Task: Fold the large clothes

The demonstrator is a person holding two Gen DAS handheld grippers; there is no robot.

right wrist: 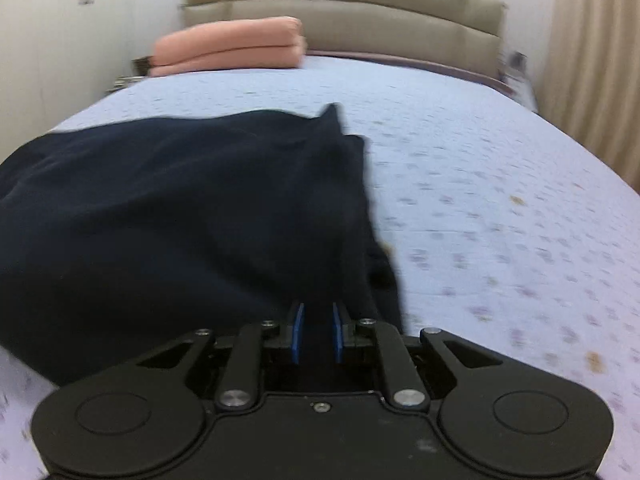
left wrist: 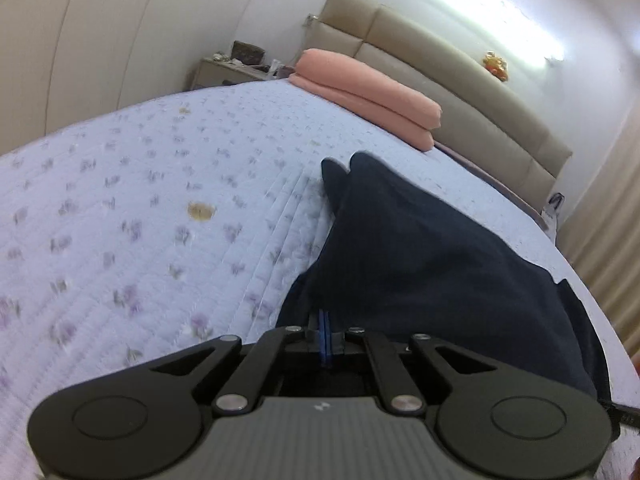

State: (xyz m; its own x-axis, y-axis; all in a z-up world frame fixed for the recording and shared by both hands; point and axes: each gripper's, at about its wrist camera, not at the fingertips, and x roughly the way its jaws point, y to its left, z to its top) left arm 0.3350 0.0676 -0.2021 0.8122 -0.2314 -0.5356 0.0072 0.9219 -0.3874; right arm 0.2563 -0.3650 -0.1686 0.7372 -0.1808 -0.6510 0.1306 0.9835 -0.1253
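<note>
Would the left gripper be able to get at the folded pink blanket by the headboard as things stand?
Probably not yet: the left gripper is shut on the dark garment, and the pink blanket lies far across the bedspread, though nothing blocks the way.

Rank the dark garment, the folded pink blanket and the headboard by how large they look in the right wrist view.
1. dark garment, largest, though it lies nearest the camera.
2. headboard.
3. folded pink blanket, smallest; both far off, so true sizes stay unsure.

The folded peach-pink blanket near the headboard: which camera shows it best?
The left wrist view shows the folded peach-pink blanket best: it is sharper there, with both stacked layers and the folded end plain. The right wrist view shows the same blanket side-on, smaller and more blurred, beyond the dark navy garment.
</note>
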